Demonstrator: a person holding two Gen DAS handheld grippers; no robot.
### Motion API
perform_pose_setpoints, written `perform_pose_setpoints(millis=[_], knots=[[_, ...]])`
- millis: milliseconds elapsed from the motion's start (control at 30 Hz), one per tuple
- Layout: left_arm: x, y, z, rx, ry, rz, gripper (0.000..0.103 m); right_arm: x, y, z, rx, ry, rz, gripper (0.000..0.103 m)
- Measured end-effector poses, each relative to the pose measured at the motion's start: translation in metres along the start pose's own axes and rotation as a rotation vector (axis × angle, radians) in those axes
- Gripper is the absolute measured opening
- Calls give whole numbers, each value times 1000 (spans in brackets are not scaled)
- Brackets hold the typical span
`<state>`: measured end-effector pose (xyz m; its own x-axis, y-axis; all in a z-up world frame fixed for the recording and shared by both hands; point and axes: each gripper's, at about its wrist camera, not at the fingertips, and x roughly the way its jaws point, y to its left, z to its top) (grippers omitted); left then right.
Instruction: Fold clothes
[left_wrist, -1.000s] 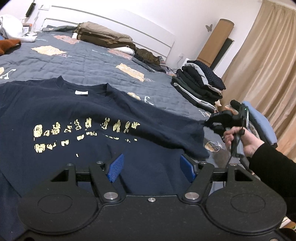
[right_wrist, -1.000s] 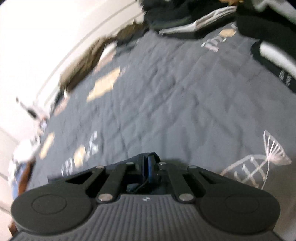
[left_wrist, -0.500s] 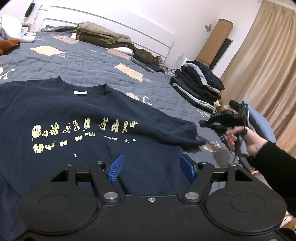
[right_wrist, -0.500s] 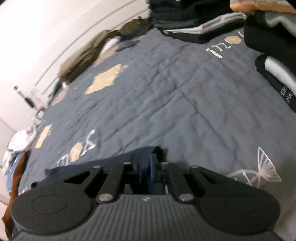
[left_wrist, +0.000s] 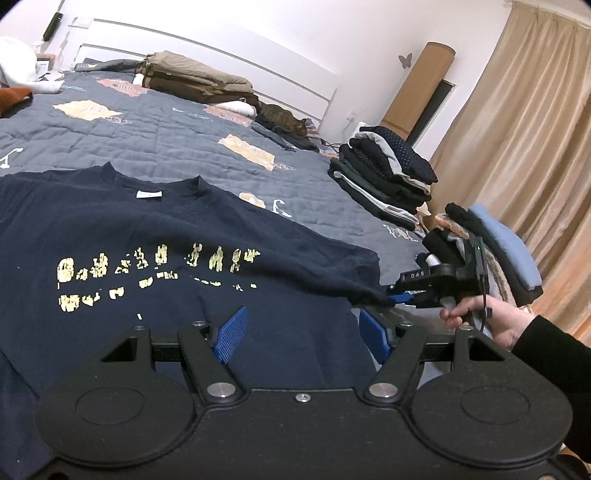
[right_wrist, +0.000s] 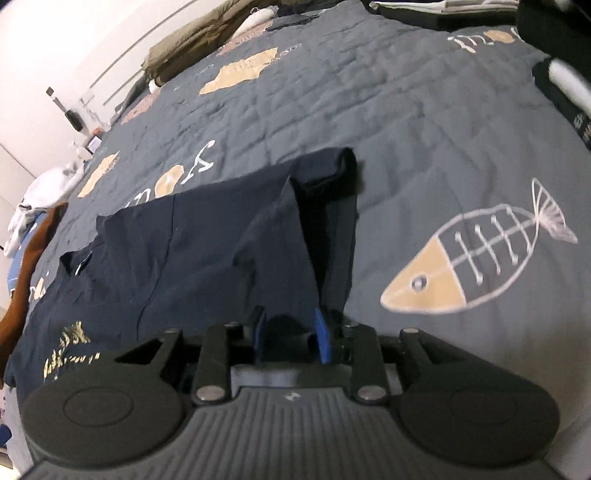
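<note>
A t-shirt (left_wrist: 155, 236) is lying spread on the bed (left_wrist: 192, 147), with stacked clothes (left_wrist: 388, 177) sitting beyond its sleeve (right_wrist: 325, 192).

A navy T-shirt (left_wrist: 155, 258) with cracked gold lettering lies flat on the grey quilt (left_wrist: 177, 136), collar toward the headboard. The left gripper (left_wrist: 301, 334) hangs over the shirt's lower front, its blue pads set wide apart — nothing between them. At the shirt's sleeve end, the right gripper (left_wrist: 400, 297), in a hand (left_wrist: 491, 319) with a black sleeve, has been opening its jaws. Beyond the sleeve — a stack of folded dark clothes (left_wrist: 388, 181).
</note>
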<state>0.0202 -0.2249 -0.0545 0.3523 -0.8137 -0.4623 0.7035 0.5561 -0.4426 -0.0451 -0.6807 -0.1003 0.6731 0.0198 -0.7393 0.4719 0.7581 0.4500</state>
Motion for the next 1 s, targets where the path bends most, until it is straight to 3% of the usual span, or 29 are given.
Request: perform_pose_setpoints(millis=[33, 67, 300, 433, 533, 633, 867, 1000], knots=[[0, 0, 0, -1, -1, -2, 66, -3, -1, -2, 10, -10, 11, 18], [0, 0, 0, -1, -2, -3, 66, -6, -3, -4, 25, -15, 26, 6], [-2, -1, 2, -5, -12, -7, 66, -58, -10, -6, 110, -183, 129, 3], [-5, 0, 3, -5, -17, -7, 66, -63, -8, -10, 73, -174, 79, 3], [-7, 0, 4, -4, -18, -10, 66, -42, -8, -18, 18, -79, -14, 4], [-10, 1, 5, 4, -20, -6, 70, -36, -9, -25, 37, -74, -39, 6], [-21, 6, 7, 10, -32, 8, 71, -91, 23, -52, -25, -152, 28, 11], [-35, 3, 3, 26, -39, 17, 71, -122, 55, -83, -103, -135, 86, 22]])
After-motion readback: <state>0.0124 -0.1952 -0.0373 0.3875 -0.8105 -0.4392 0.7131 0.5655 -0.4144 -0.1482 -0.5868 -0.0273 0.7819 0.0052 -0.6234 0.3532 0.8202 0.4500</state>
